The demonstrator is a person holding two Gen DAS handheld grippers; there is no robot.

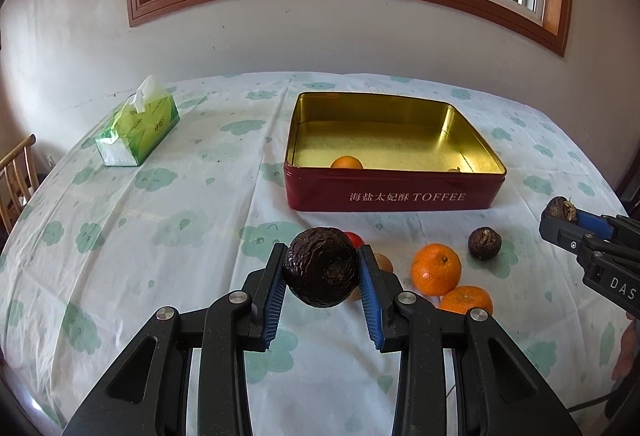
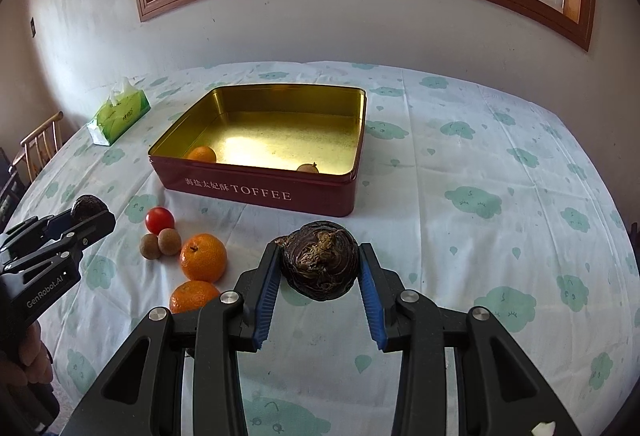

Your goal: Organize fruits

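Note:
My left gripper [image 1: 321,268] is shut on a dark wrinkled water chestnut [image 1: 320,272], held above the cloth. My right gripper [image 2: 319,264] is shut on another water chestnut [image 2: 320,264]; it shows in the left wrist view [image 1: 562,213] at the right. A red toffee tin [image 1: 394,191] with a gold inside holds an orange [image 1: 347,163] and a small brown fruit [image 2: 307,167]. On the cloth in front of the tin lie two oranges [image 2: 203,256] [image 2: 193,296], a red tomato [image 2: 159,219], two longans [image 2: 169,241] and a third water chestnut [image 1: 484,243].
A green tissue box [image 1: 138,125] stands at the back left of the table. A wooden chair [image 1: 16,171] is past the left table edge. The wall and a window are behind the table.

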